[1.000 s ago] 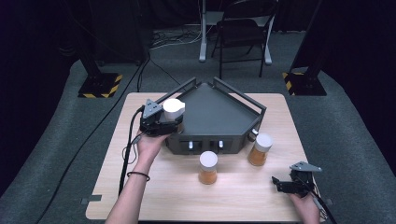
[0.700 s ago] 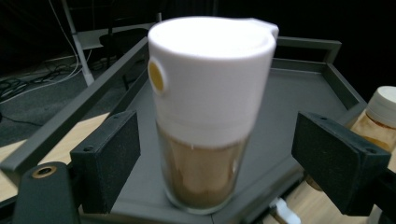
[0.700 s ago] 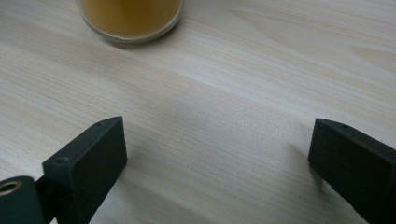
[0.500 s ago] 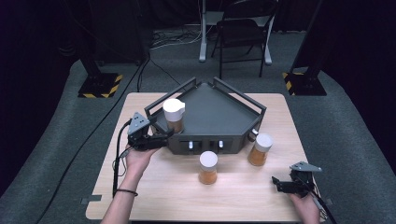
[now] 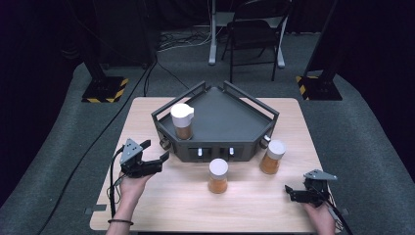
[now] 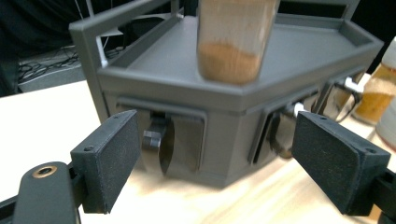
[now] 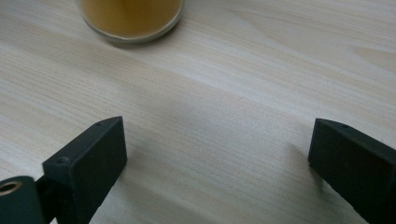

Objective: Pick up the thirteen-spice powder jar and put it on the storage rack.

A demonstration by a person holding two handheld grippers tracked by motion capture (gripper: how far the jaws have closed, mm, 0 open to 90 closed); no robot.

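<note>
Left tool (image 5: pixel 155 151) sits lower left of the high view, jaws apart with nothing between them, pointed at the dark grey rack (image 5: pixel 222 147). In the left gripper view the pads (image 6: pixel 112 154) frame the rack's front corner, likely lined up there because the spice jar (image 5: pixel 182 121) now stands on the rack's left deck and the hand is free of it. That jar has a white cap and reddish-brown powder filling only the lower part (image 6: pixel 229 63).

Centre of frame, on the bench (image 5: pixel 147 112) just in front of the rack, a second jar (image 5: pixel 218 176), white lid, orange powder, not yet racked. Right of it, beside the rack's right corner, a third jar (image 5: pixel 272 157) with yellow-orange contents.

Lower right, right tool (image 5: pixel 289 192) rests low over the bench, jaws wide and empty; its own view shows bare wood between the pads (image 7: pixel 88 158) and a jar base (image 7: pixel 130 18) at top, probably waiting its turn.
</note>
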